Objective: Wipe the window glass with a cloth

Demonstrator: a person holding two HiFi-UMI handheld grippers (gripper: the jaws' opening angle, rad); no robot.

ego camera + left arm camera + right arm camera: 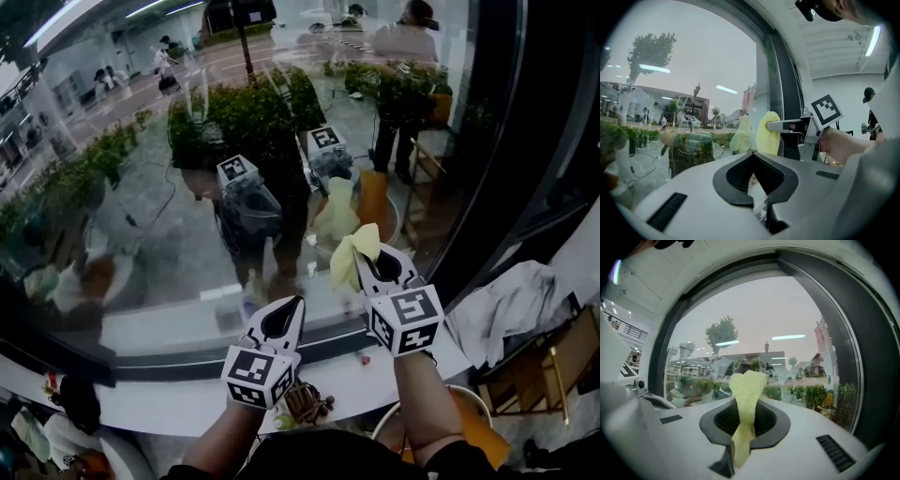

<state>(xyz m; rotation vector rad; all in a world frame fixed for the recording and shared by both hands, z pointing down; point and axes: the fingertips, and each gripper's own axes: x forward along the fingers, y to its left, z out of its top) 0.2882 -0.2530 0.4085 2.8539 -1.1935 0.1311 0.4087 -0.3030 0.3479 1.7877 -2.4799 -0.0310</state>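
Yellow cloth is pinched in the closed right tool, its free end bunched forward and raised right up to the window glass, apparently ready for wiping, while the left tool is held closed, empty and lower.

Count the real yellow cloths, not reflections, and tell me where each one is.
1. The yellow cloth is clamped in the right claw, held up by the window glass. The paler yellow shape beyond is its reflection. The left claw holds none.
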